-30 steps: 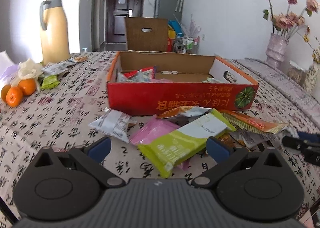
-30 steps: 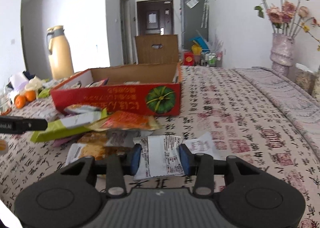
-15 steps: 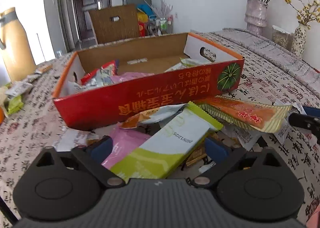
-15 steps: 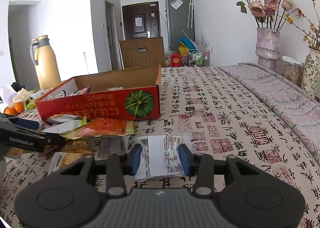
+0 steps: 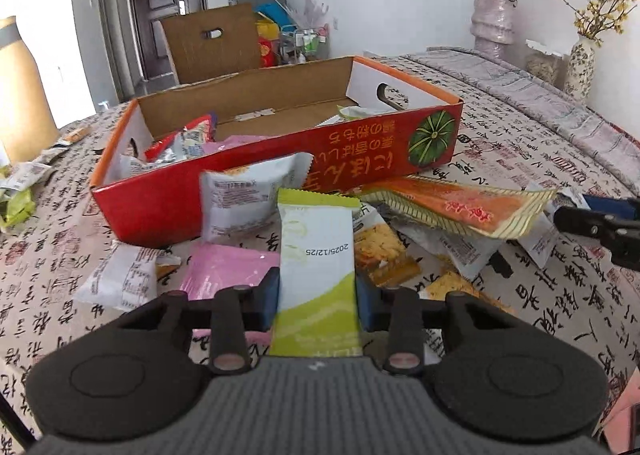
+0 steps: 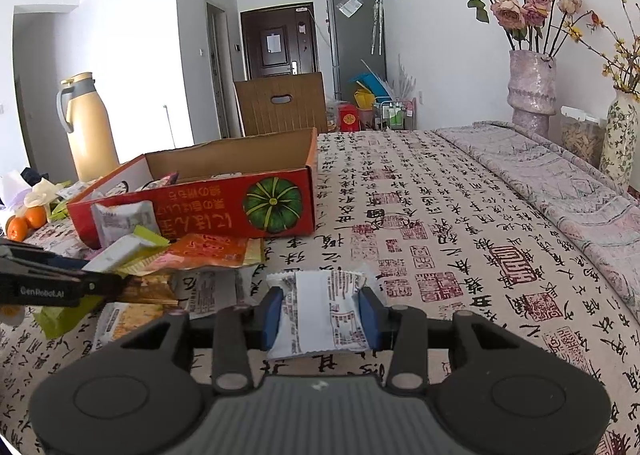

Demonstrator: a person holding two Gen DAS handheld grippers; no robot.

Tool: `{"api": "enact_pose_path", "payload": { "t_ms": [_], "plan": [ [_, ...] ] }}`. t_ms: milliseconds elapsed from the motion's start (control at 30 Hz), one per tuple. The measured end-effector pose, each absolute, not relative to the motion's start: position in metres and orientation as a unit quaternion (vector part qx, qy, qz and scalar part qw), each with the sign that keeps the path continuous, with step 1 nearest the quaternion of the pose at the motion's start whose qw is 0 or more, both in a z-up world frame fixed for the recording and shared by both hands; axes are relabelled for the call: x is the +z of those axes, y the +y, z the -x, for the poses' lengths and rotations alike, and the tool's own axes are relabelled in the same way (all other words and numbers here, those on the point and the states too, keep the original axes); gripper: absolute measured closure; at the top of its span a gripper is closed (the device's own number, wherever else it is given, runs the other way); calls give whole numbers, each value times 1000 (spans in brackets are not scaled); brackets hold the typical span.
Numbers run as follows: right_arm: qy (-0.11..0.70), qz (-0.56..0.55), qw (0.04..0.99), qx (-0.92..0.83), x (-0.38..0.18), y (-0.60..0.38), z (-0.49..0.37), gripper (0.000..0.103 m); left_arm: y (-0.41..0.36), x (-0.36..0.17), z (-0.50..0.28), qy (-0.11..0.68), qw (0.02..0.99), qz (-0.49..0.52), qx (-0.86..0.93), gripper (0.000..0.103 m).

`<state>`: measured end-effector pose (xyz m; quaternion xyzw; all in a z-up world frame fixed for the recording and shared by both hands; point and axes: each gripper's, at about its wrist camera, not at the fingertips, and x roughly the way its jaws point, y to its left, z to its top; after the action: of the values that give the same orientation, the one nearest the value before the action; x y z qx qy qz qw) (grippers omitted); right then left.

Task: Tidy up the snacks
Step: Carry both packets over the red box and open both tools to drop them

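A green and white snack packet [image 5: 316, 239] points away from me toward the red cardboard box [image 5: 160, 203]. My left gripper [image 5: 318, 295] is closing on it, and both blue pads press its sides. My right gripper [image 6: 322, 315] is shut on a white snack packet [image 6: 316, 295] just above the tablecloth. The box [image 6: 208, 215] holds several snacks. More packets lie in a heap in front of it. In the right wrist view the left gripper [image 6: 60, 283] shows at the left edge. The right gripper's tip [image 5: 592, 221] shows at the right edge of the left wrist view.
An orange packet [image 5: 460, 207], a pink packet [image 5: 224, 267] and a white packet [image 5: 248, 195] leaning on the box surround the held one. A yellow thermos [image 6: 88, 131] and oranges [image 6: 24, 223] stand at the left. Flower vases [image 6: 532, 91] stand at the far right.
My left gripper moved in over the heap and its wide jaws closed onto the green and white packet, which now points straight ahead. The right gripper still grips its white packet.
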<state>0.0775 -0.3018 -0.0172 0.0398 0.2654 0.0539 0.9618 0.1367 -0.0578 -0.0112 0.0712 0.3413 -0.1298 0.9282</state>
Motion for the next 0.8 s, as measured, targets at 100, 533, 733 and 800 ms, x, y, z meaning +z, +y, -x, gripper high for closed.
{"api": "enact_pose_path", "payload": {
  "t_ms": [100,533,733,800],
  "plan": [
    [263,-40,962,53,-16,-302,-75,63,-57,-8,-129,334,932,-65,-125,66],
    [236,-36,970,50,1,-304,-66,63,-49,34,-98,266,955,-59,-113,66],
    [219,-29,974,58,14,-300,-75,63,-47,48,-104,246,961,-58,-109,66],
    [212,-25,975,62,19,-297,-80,63,-46,51,-109,241,963,-56,-106,66]
  ]
}}
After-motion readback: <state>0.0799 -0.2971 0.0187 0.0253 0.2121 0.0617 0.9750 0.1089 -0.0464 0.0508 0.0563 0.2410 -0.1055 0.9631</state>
